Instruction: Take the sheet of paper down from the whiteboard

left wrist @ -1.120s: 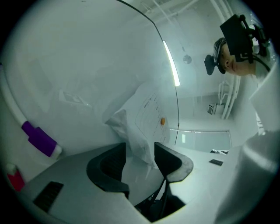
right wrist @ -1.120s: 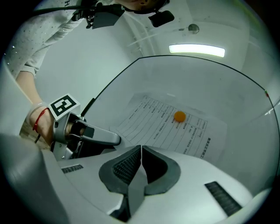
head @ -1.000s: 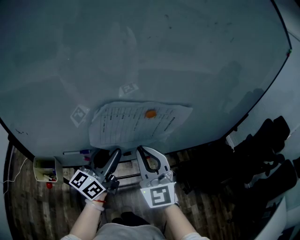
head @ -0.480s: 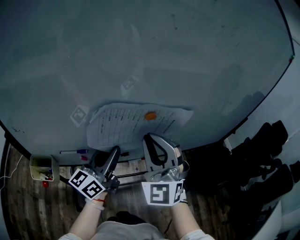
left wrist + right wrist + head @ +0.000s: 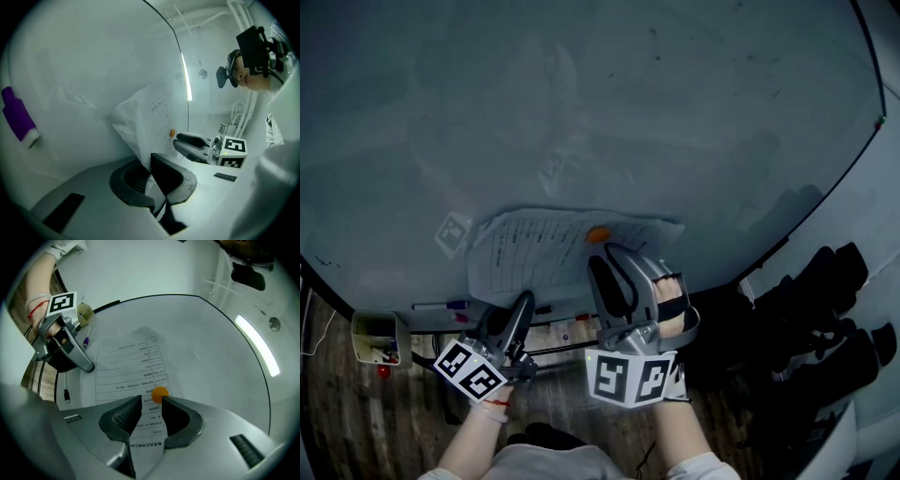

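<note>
The sheet of paper (image 5: 546,253) lies against the whiteboard (image 5: 600,112) under an orange magnet (image 5: 598,234); the left gripper (image 5: 525,302) meets its near edge, seemingly pinching it; the right gripper (image 5: 619,253), jaws opening over the sheet, reaches just right of the magnet.

Left gripper (image 5: 150,158) jaws pinch the sheet (image 5: 151,117); right gripper (image 5: 151,402) jaws are opening, empty.

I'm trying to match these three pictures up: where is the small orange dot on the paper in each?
Head view: orange dot at centre, near the top edge of the sheet of paper.
Left gripper view: dot just right of centre.
Right gripper view: dot low, in the middle.
Shared landmark: that printed sheet.
</note>
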